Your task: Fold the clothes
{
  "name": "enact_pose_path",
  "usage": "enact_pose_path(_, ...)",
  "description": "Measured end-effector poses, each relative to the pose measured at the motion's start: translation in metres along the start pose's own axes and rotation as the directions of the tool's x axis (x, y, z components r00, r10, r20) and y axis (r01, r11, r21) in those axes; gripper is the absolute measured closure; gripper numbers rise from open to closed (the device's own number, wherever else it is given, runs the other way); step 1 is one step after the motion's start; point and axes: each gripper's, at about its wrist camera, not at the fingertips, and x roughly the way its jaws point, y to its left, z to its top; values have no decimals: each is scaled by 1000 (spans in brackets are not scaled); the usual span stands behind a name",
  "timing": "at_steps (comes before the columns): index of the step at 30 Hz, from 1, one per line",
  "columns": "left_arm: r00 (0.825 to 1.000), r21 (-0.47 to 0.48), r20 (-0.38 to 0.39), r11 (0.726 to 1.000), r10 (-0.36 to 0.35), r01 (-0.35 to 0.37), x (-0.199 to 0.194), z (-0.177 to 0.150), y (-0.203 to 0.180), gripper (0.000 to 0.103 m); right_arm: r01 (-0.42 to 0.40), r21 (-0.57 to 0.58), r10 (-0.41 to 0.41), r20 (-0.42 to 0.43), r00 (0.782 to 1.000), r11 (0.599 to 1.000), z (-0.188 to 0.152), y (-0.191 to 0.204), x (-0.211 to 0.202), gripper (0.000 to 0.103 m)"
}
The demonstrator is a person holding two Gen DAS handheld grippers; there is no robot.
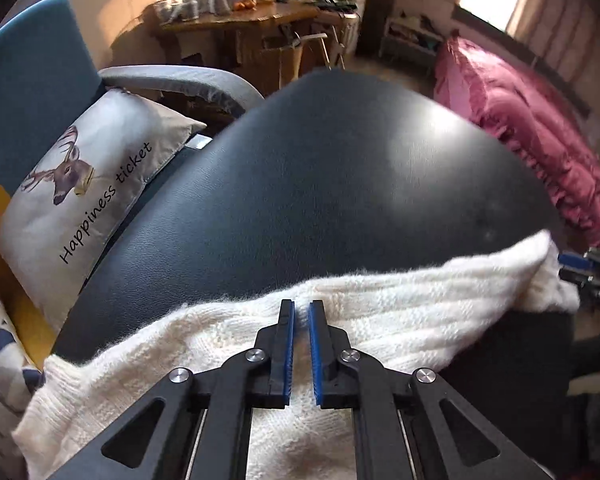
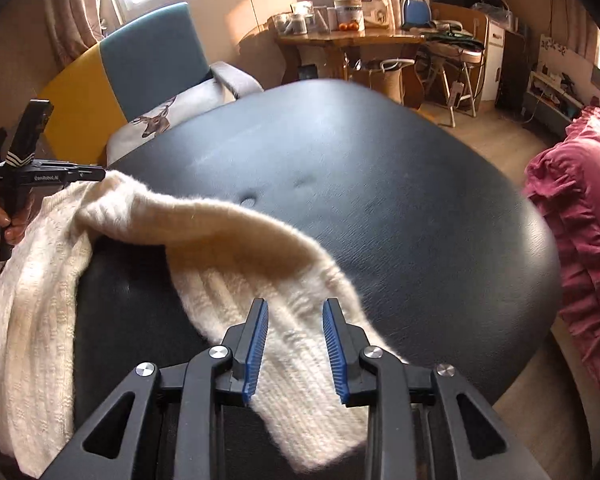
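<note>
Cream knitted sweater [image 1: 380, 320] lies draped over the near edge of a black padded table [image 1: 340, 184]; part rests on the top, part hangs off the near-left side.

Left gripper [image 1: 301, 308]: jaws narrow, only a thin slit between the blue pads [image 1: 288, 344]. Tips sit at the far edge of the sweater's fold. Knit shows through the slit and under the fingers; whether fabric is actually pinched between the pads I cannot tell from this view. In the right wrist view the same tool's black nose meets the sweater's upper left corner, where the cloth peaks up toward it, with a hand [image 2: 0, 220] wrapped around its handle.

Right gripper [image 2: 295, 308]: jaws moderately open, clear gap. A ribbed strip of the sweater, a sleeve or hem [image 2: 300, 380], lies between and below the two fingers. Pads stand apart from the cloth on both sides; not clamped.

Surroundings: deer-print cushion [image 1: 80, 200] on a blue and yellow sofa to the left, pink ruffled bedding [image 2: 580, 240] on the right, cluttered wooden table [image 2: 352, 36] at the far side.
</note>
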Motion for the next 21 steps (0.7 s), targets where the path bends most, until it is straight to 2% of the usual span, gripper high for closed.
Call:
enact_pose_path(5,999,-47,-5,998,40,-40,11,7,3,98,-4,-64,1,-51,999,998,0,-6,-14,74)
enact_pose_path(8,999,-28,23,999,27,-26,-4,0,-11,97,-37,-94,31,-70,997,995,-6,-5,-22,69)
enact_pose_path(12,1000,-31,-4,1000,6,-6,-6,-10,-23,83,-99,-150,81,-118,990,984,-12,9,-9,65)
enact_pose_path(15,999,-58,-39,998,-1,-1,-5,-23,-26,81,-56,-240,14,-172,985,969,-18,19,18,61)
enact_pose_path(16,999,-69,-51,998,-2,-2,-5,-27,-26,81,-55,-262,14,-154,988,963,-19,20,21,56)
enact_pose_path(17,999,-79,-51,997,2,-6,-8,-33,-25,81,-56,-277,17,-141,990,959,-19,19,21,55)
enact_pose_path(18,999,-96,-47,995,3,-8,-13,-39,-24,78,-63,-270,23,-151,988,961,-19,18,22,54)
enact_pose_path(21,999,-151,-29,988,16,-20,-28,-61,-22,58,-72,-259,34,-149,988,963,-20,16,22,53)
